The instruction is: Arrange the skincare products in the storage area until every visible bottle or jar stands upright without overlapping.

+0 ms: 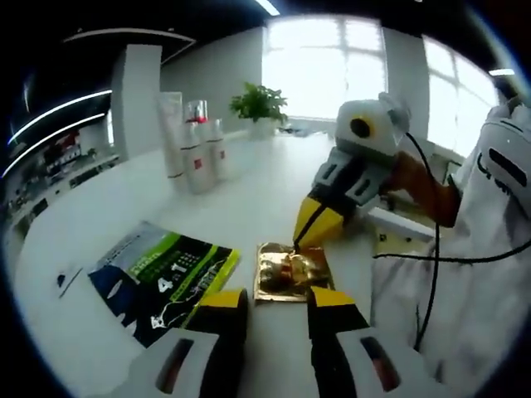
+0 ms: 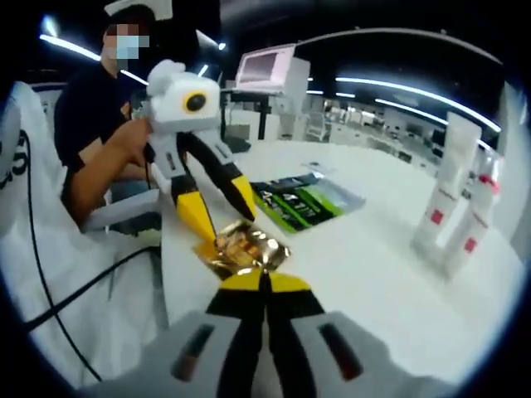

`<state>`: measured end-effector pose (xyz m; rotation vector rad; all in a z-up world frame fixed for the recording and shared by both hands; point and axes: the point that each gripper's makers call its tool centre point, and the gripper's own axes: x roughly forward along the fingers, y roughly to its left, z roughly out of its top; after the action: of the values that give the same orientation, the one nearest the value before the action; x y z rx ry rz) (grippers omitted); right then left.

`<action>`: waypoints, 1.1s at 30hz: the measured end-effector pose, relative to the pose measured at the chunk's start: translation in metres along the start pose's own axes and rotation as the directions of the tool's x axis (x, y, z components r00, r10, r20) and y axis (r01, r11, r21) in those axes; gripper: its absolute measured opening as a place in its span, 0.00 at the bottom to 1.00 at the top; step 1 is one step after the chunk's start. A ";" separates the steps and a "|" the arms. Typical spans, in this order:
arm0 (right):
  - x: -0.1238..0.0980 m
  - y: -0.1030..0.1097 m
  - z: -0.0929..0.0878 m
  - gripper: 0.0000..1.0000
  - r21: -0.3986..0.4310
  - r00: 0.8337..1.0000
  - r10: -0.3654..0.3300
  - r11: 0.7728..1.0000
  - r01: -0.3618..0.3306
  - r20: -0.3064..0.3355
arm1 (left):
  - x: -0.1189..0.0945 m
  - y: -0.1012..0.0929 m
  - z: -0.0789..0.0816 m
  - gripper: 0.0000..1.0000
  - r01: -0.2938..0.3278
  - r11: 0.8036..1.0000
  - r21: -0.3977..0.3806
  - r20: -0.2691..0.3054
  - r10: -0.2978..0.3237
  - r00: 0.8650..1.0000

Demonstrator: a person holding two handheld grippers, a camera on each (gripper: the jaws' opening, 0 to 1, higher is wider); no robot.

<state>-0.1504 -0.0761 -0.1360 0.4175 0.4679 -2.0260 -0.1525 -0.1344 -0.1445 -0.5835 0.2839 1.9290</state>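
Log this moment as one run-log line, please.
left gripper: open, before gold sachet | right gripper: shut on gold sachet | bottles: upright, far side of table

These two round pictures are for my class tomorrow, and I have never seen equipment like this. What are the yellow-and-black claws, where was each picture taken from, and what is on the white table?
No robot here: a person holds a two-jaw gripper in each hand, and a fisheye camera rides on each.

In the left gripper view, the left gripper rises from the bottom, jaws open. The right gripper enters from the right, its tips closed on the edge of a gold foil sachet.

The right gripper view looks back the other way: its own closed jaws meet the sachet, and the left gripper faces the camera.

Also on the white table: a green-and-black packet lying flat, and a group of white skincare bottles standing upright further off.
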 end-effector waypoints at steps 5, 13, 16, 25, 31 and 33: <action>0.000 -0.001 0.000 0.00 -0.003 1.000 -0.006 1.000 0.006 0.005 | -0.001 0.003 0.000 0.19 -0.027 0.999 -0.044 -0.007 0.027 1.000; 0.000 -0.001 0.001 0.00 -0.007 1.000 -0.014 1.000 0.014 0.002 | 0.000 -0.005 -0.002 0.11 -0.086 0.995 -0.054 -0.025 0.085 0.996; 0.000 -0.001 0.001 0.00 -0.005 1.000 -0.015 1.000 0.015 0.002 | -0.001 -0.006 -0.002 0.10 -0.097 0.994 -0.045 -0.029 0.095 0.995; 0.001 -0.001 0.001 0.00 -0.004 1.000 -0.020 1.000 0.020 0.000 | -0.004 -0.005 -0.002 0.04 -0.114 0.993 -0.019 -0.048 0.113 0.992; 0.001 -0.001 0.001 0.00 0.000 1.000 -0.021 1.000 0.021 0.003 | -0.006 -0.003 -0.001 0.02 -0.122 0.992 -0.014 -0.056 0.121 0.991; 0.001 0.000 0.001 0.00 0.002 1.000 -0.021 1.000 0.021 0.005 | -0.006 -0.003 -0.001 0.01 -0.119 0.993 -0.023 -0.055 0.118 0.992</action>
<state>-0.1514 -0.0777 -0.1353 0.4104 0.4687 -2.0475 -0.1478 -0.1385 -0.1419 -0.6488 0.3336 2.0365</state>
